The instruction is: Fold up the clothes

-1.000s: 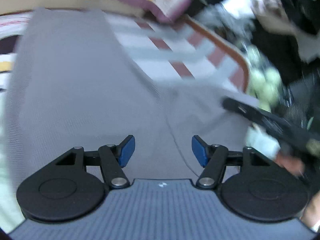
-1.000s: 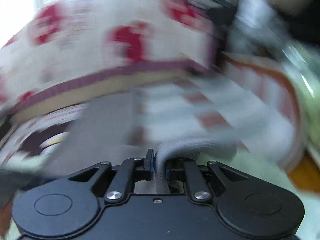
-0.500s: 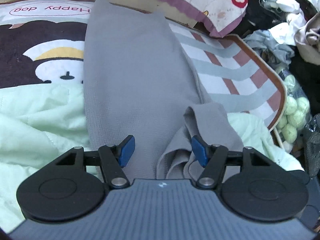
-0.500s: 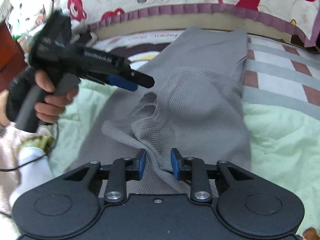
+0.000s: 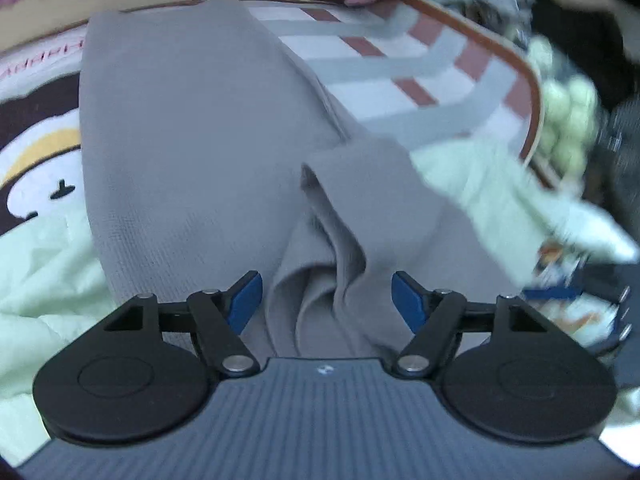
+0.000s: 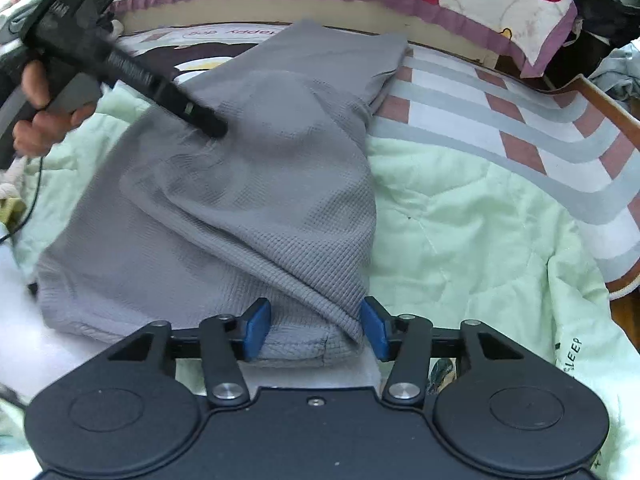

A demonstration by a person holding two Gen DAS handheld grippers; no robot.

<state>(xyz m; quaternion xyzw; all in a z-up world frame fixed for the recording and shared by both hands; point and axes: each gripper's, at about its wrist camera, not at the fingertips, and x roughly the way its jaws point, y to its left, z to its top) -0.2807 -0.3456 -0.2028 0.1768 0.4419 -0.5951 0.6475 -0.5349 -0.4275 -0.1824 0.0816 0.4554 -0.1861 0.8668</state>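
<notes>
The grey garment [image 6: 240, 184] lies folded lengthwise on the green quilt [image 6: 460, 216]. The right gripper [image 6: 316, 328] has just been opening, its jaws apart around the hem. The left gripper [image 5: 326, 300], also opened wider, hovers over bunched folds; the person should flatten these first.

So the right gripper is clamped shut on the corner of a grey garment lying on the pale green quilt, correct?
Not quite. The right gripper is open, not clamped: the right wrist view shows its blue pads standing apart, having just been opening, with the corner of the grey garment lying loose between them. The garment does lie on the pale green quilt.
</notes>
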